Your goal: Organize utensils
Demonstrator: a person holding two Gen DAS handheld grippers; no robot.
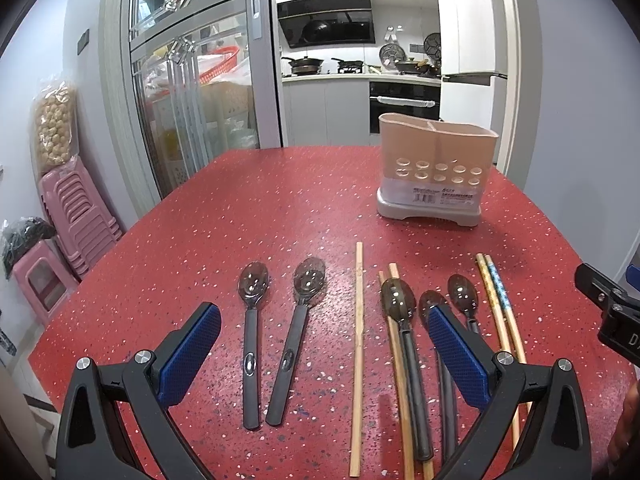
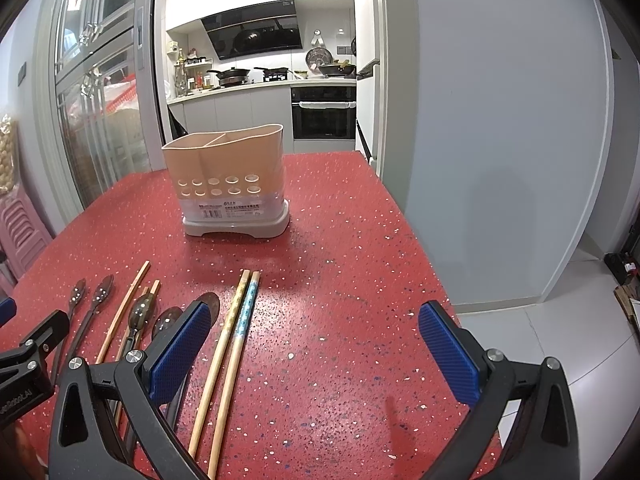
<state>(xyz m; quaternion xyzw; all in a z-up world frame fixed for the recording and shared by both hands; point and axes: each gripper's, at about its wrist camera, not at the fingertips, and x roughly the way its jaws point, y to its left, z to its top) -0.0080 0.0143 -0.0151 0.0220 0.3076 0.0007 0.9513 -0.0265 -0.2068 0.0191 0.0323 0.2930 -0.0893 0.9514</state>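
Note:
A beige two-compartment utensil holder stands upright and looks empty on the red speckled table. Several dark spoons lie in front: two on the left, three on the right among wooden chopsticks. A single chopstick lies in the middle. A patterned chopstick pair lies farthest right. My left gripper is open above the spoons. My right gripper is open above the table, right of the patterned pair.
The table's right edge drops to a grey floor. Pink stools are stacked left of the table by a glass door. A kitchen doorway lies behind the holder. The right gripper's body shows at the left wrist view's right edge.

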